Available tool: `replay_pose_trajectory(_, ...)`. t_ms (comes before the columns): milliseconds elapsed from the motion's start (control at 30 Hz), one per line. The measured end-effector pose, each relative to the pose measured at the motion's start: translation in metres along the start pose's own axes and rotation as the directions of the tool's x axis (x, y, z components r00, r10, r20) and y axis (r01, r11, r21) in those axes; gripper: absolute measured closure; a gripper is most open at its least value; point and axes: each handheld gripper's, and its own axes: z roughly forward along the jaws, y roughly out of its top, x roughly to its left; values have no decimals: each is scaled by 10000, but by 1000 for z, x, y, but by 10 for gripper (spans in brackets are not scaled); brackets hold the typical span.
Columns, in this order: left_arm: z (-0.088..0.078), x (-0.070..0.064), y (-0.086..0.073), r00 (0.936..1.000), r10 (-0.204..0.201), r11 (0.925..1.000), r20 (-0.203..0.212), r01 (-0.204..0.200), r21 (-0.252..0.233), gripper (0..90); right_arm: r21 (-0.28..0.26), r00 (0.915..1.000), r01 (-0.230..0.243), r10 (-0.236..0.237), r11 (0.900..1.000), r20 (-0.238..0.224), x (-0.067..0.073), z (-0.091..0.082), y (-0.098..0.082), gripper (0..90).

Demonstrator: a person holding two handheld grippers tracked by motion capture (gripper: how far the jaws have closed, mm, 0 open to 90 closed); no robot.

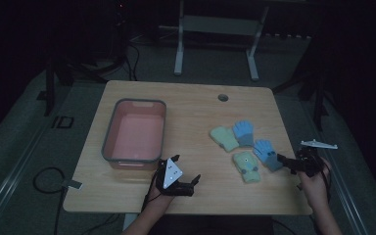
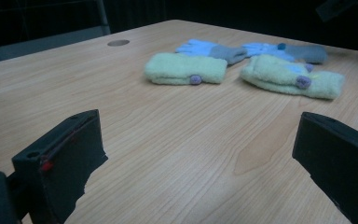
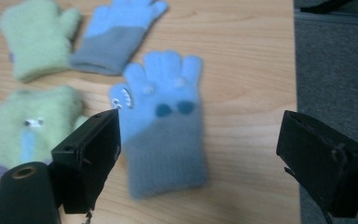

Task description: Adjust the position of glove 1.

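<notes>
Four small gloves lie on the right half of the wooden table [image 1: 191,105]. At the back sit a green mitten [image 1: 223,137] and a blue glove [image 1: 244,132]. In front lie a blue glove with a face [image 1: 266,153] and a green mitten with a face [image 1: 245,167]. My right gripper [image 1: 284,164] is open at the table's right edge, its jaws straddling the cuff of the front blue glove [image 3: 165,126] just above it. My left gripper [image 1: 186,169] is open near the front edge, holding nothing and pointing at the gloves [image 2: 186,69] from a distance.
A pink bin with a grey rim [image 1: 108,132] stands at the left, just beyond my left hand. A round cable hole [image 1: 223,97] sits at the table's back. The table's right edge [image 3: 294,93] runs close beside my right gripper [image 3: 200,128]. Bare wood lies ahead of my left gripper [image 2: 198,128].
</notes>
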Motion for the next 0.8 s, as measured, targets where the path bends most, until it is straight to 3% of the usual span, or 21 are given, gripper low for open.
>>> replay_pose_trajectory(333,0,-1,0,10000,33,10000,-19,-33,-35,22,-1123,9993,296,-320,9932,-191,14,-17,31,112)
replay_pose_trajectory(567,0,-1,0,10000,34,10000,0,-34,-46,22,-1334,9987,346,-392,9905,-317,21,-24,52,115)
replay_pose_trajectory(800,0,-1,0,10000,80,10000,-5,-80,-40,22,-1482,9944,953,-1010,9844,-315,35,-31,77,131)
